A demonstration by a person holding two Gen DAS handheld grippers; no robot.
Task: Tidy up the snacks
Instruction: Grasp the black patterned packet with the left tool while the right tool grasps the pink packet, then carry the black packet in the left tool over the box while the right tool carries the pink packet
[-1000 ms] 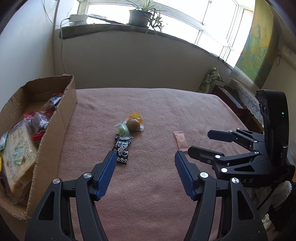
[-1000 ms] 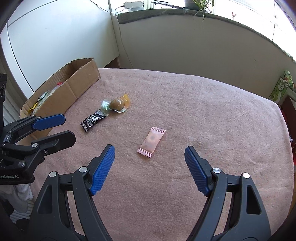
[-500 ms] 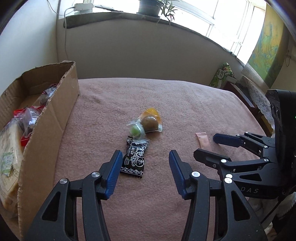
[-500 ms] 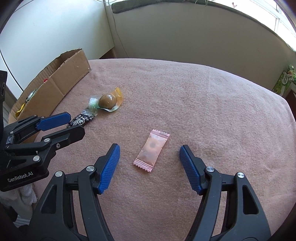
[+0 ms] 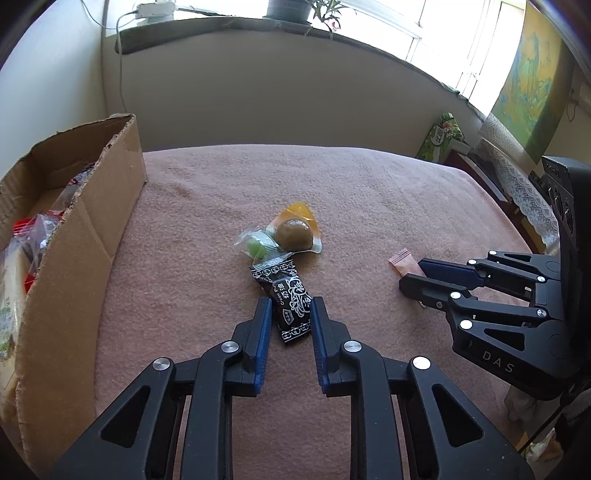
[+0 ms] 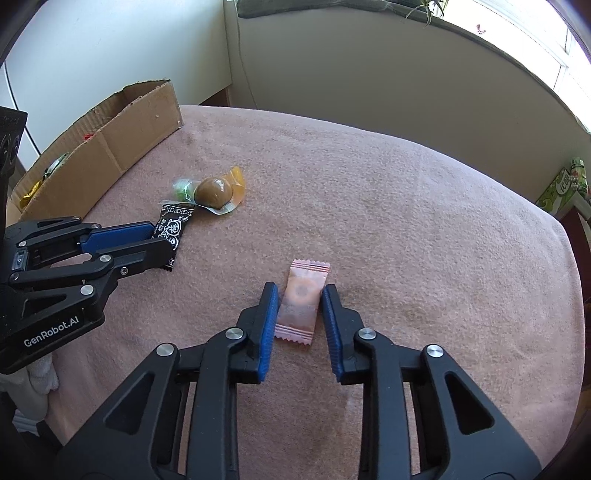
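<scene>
A black snack packet (image 5: 290,301) lies on the pink cloth between the blue pads of my left gripper (image 5: 290,308), which are narrowed around it and close to its edges. It also shows in the right wrist view (image 6: 170,232). A pink candy packet (image 6: 301,301) lies between the pads of my right gripper (image 6: 300,297), also narrowed, with small gaps. A green candy (image 5: 258,245) and a brown jelly cup (image 5: 295,232) lie just beyond the black packet. A cardboard box (image 5: 92,236) with several snacks stands at the left.
The pink cloth covers the table (image 6: 406,206). A wall and window sill with a potted plant (image 5: 291,9) stand behind. A green carton (image 5: 441,142) and a lace-covered cabinet are off the far right edge.
Both grippers moved forward and down onto their packets and their jaws narrowed around them. The packets have not moved.
</scene>
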